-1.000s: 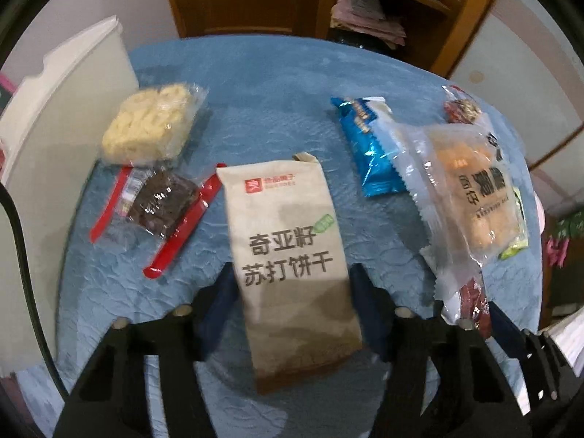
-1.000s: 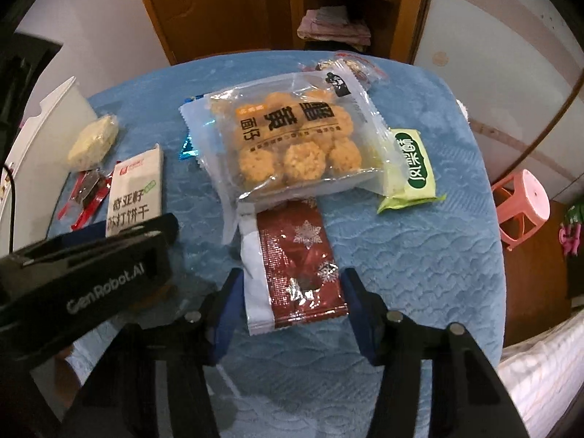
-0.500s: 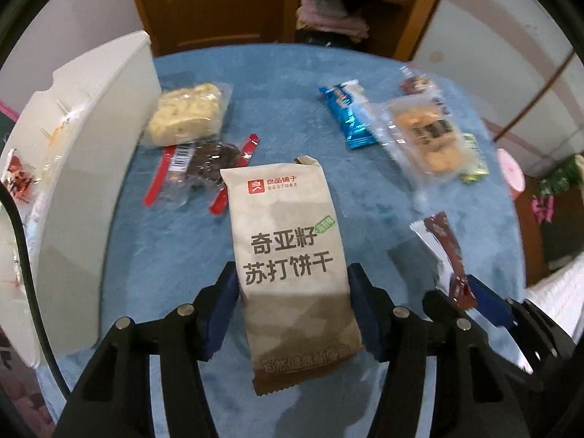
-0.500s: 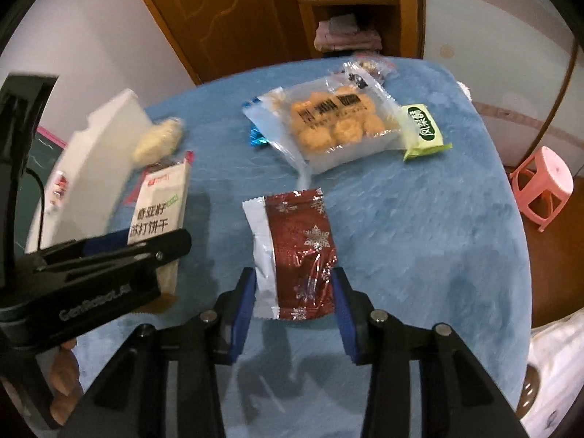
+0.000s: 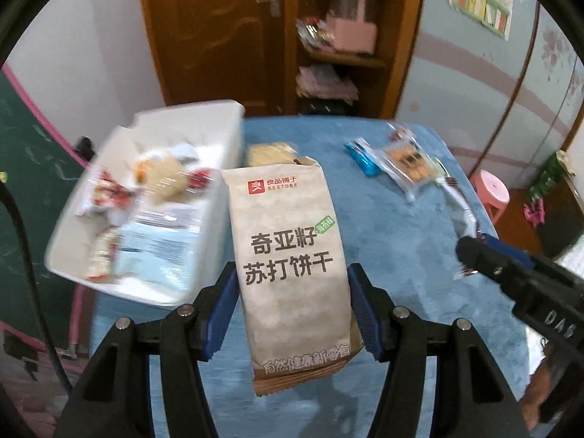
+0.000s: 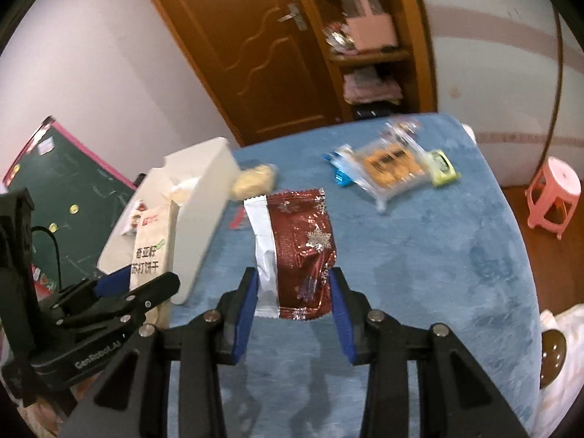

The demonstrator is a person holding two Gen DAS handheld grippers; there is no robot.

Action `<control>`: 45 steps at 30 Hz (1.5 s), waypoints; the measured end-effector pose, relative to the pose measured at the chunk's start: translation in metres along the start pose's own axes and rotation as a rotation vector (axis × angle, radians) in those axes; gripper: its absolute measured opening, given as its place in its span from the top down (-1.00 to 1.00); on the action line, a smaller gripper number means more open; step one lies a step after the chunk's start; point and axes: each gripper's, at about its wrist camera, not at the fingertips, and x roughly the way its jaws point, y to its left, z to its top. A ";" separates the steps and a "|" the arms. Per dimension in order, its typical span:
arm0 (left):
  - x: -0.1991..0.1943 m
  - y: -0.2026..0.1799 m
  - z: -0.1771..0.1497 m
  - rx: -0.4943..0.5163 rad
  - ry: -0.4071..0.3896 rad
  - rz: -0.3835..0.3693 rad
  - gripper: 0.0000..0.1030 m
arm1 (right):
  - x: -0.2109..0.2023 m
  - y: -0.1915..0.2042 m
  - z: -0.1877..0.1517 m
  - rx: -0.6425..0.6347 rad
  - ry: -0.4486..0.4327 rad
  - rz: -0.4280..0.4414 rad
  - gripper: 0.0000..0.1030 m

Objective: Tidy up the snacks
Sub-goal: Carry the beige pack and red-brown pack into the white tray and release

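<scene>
The white bin (image 5: 153,197) sits at ten o'clock of your left gripper (image 5: 292,306), which clamps the Bestore soda cracker pack (image 5: 288,248) upright, likely for dropping in. Your right gripper (image 6: 294,292) pinches the red snowflake packet (image 6: 303,252) above the blue tablecloth (image 6: 419,255).
</scene>
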 end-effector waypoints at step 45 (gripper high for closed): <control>-0.016 0.216 0.042 -0.236 -0.202 0.291 -0.14 | 0.100 0.229 0.028 -0.362 0.041 0.108 0.16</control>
